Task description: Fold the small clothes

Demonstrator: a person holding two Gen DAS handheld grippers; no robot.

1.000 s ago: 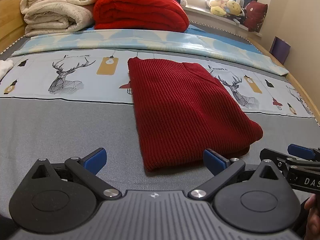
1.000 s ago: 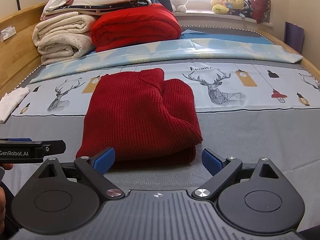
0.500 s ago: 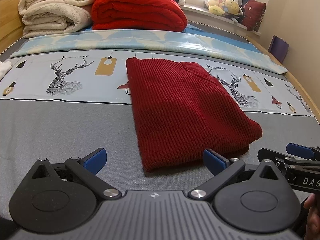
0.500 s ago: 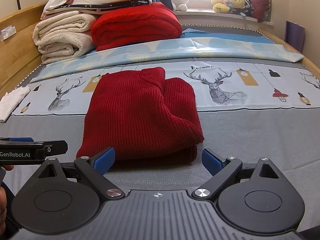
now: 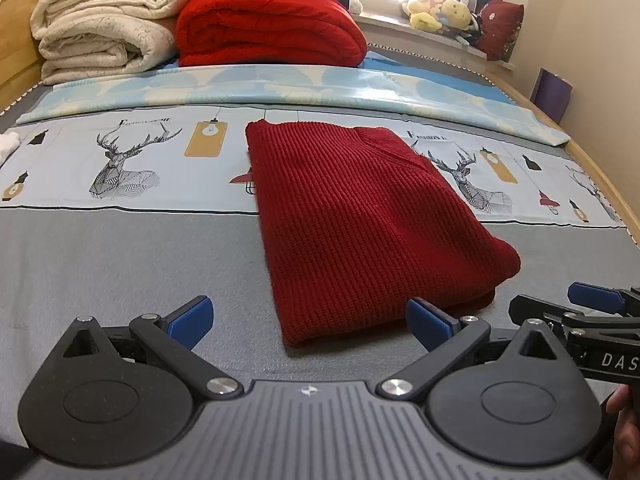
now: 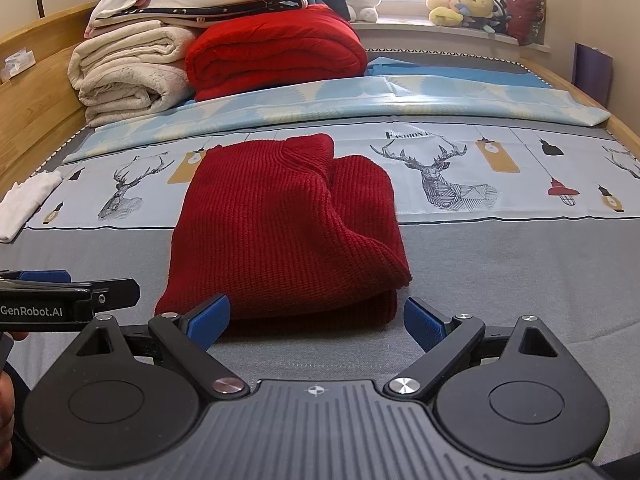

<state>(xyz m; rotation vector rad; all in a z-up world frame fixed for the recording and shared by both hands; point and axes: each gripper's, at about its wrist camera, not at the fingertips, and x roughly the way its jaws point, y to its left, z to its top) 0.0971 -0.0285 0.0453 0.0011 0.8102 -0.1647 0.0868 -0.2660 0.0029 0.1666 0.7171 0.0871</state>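
The red sweater (image 5: 360, 224) was seen lying folded on the bed (image 5: 120, 264) just ahead of the left gripper (image 5: 308, 314) and right gripper (image 6: 316, 316), both held spread and empty, probably because folding was finished.

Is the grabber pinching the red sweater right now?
No, in the right wrist view the right gripper is open, and the red sweater lies folded on the bed, ungripped.

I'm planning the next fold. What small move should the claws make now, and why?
Probably ease both forward to the near hem of the red sweater. The left claw and right claw are open, empty, just short of it, and it lies half-folded with thick layers on its right.
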